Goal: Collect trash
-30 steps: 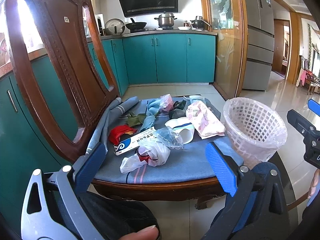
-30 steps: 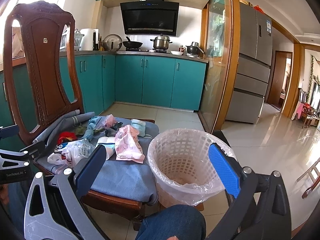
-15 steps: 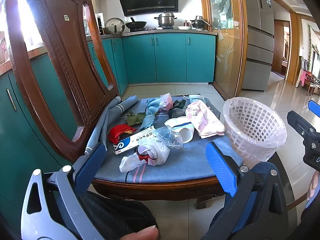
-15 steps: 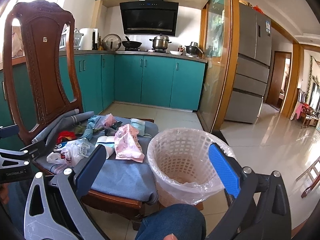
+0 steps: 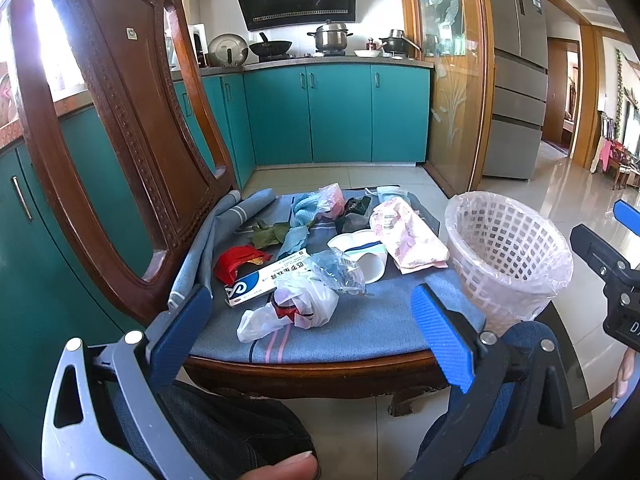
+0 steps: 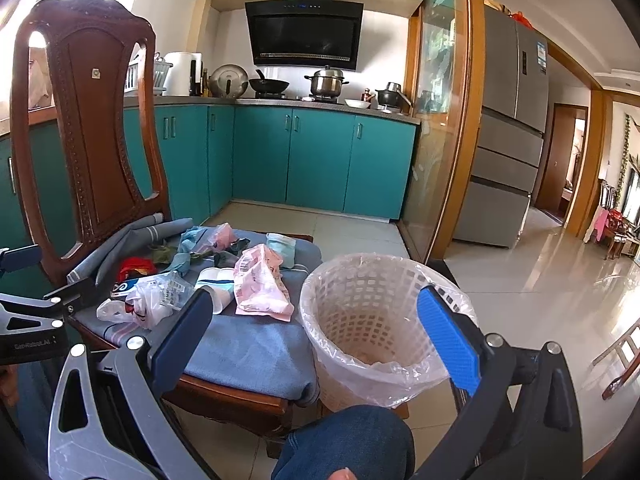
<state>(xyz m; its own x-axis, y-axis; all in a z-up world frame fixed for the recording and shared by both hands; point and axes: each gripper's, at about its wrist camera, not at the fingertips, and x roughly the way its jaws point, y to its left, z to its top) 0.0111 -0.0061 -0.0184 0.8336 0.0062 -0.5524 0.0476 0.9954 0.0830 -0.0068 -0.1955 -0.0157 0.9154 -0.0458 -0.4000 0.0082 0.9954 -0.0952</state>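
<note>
Trash (image 5: 304,304) lies on the chair cushion (image 5: 360,328) ahead of the wide-spread, empty left tool (image 5: 310,326).

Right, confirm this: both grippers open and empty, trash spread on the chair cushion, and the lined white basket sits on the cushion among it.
Not quite. The right wrist view shows the lined white basket standing beside the chair cushion, not on it. The rest holds: left gripper and right gripper open and empty.

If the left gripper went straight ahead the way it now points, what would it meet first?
Probably the crumpled white plastic bag at the near edge of the chair cushion; the open left gripper frames it, though depth is unclear.
</note>
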